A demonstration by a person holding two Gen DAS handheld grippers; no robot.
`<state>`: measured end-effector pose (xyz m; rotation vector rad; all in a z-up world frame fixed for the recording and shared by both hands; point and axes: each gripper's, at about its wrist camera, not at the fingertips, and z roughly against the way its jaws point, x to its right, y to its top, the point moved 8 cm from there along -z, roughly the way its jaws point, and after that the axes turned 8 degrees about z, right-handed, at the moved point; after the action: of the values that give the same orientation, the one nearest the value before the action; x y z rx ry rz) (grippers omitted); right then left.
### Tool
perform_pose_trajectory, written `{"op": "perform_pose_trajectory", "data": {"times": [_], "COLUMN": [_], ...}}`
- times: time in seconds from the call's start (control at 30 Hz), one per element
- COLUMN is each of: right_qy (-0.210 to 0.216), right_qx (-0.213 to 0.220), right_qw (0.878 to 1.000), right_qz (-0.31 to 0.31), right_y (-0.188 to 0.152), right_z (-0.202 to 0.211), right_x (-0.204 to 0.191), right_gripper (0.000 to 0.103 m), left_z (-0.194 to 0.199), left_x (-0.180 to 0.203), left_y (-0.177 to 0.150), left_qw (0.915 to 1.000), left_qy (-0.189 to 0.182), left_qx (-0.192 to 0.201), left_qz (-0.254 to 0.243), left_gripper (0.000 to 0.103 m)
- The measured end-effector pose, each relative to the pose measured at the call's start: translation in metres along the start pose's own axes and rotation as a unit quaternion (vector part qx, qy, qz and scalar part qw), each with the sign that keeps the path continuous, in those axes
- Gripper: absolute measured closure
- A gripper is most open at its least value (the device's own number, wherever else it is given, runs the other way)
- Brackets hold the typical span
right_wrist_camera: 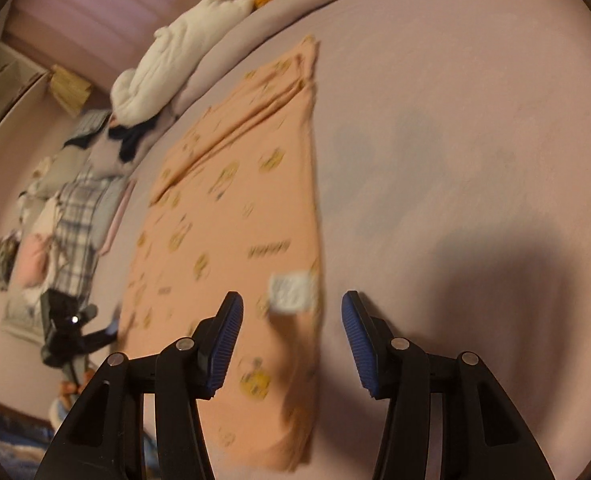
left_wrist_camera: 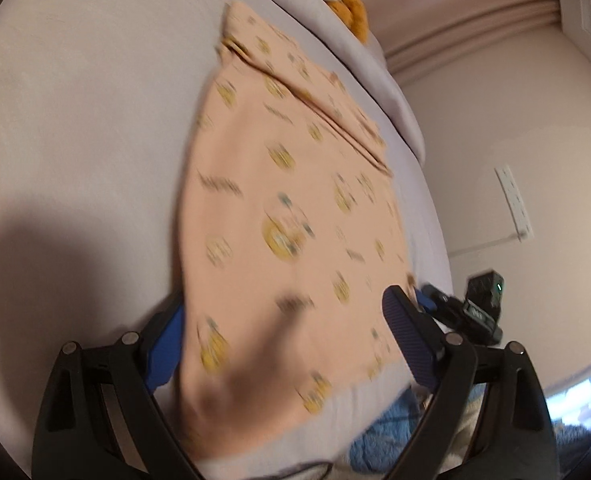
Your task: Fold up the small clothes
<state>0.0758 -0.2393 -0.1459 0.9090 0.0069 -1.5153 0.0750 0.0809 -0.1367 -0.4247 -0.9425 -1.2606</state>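
A small peach garment [left_wrist_camera: 287, 200] with yellow cartoon prints lies flat on the pale bed sheet [left_wrist_camera: 75, 120], with a fold along its far side. My left gripper [left_wrist_camera: 283, 320] is open, its blue pads [left_wrist_camera: 407, 340] straddling the near edge of the garment. In the right wrist view the same garment [right_wrist_camera: 231, 208] shows a white label [right_wrist_camera: 293, 292] near its near edge. My right gripper [right_wrist_camera: 291, 332] is open just above that edge, near the label. The other gripper [right_wrist_camera: 71, 332] shows at the garment's left corner.
A white and orange plush toy [right_wrist_camera: 183, 52] lies on the rolled bedding [right_wrist_camera: 295, 8] at the head of the bed. Piled clothes, one plaid [right_wrist_camera: 75, 224], lie beside the bed on the left. A blue fluffy item [left_wrist_camera: 383, 436] sits at the bed's near edge. Walls and curtains stand behind.
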Motion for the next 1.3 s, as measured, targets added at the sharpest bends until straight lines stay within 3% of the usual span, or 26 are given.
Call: {"op": "perform_pose_trajectory", "data": {"times": [0.1, 0.2, 0.4, 0.57, 0.73, 1.0, 1.13, 1.3], "right_qy": [0.023, 0.03, 0.058, 0.068, 0.08, 0.097, 0.105, 0.099], "right_qx": [-0.015, -0.014, -0.008, -0.006, -0.01, -0.039, -0.039, -0.036], "right_qw": [1.0, 0.999, 0.998, 0.998, 0.997, 0.994, 0.994, 0.994], "right_qz": [0.006, 0.017, 0.005, 0.007, 0.005, 0.02, 0.003, -0.006], "right_y": [-0.013, -0.02, -0.004, 0.008, 0.007, -0.036, -0.044, -0.05], "right_z": [-0.002, -0.004, -0.017, -0.028, -0.028, -0.015, -0.013, -0.012], "right_x": [-0.009, -0.012, -0.014, -0.018, -0.019, -0.031, -0.033, -0.031], "right_gripper": [0.051, 0.051, 0.051, 0.051, 0.052, 0.057, 0.06, 0.072], "left_z": [0.0, -0.002, -0.019, -0.022, -0.016, -0.009, -0.011, -0.012], "left_x": [0.005, 0.005, 0.01, 0.015, 0.013, 0.005, 0.005, -0.003], "left_y": [-0.017, -0.019, 0.006, 0.008, -0.002, -0.021, -0.023, -0.028], "left_qw": [0.9995, 0.9994, 0.9963, 0.9967, 0.9969, 0.9973, 0.9971, 0.9973], "left_qy": [-0.025, -0.028, -0.071, -0.068, -0.065, -0.061, -0.061, -0.043], "left_qx": [-0.02, -0.021, -0.02, -0.016, -0.019, -0.015, -0.015, -0.013], "left_qz": [0.001, 0.001, 0.044, 0.042, 0.039, 0.038, 0.044, 0.057], "left_gripper": [0.012, 0.012, 0.012, 0.013, 0.02, 0.036, 0.038, 0.062]}}
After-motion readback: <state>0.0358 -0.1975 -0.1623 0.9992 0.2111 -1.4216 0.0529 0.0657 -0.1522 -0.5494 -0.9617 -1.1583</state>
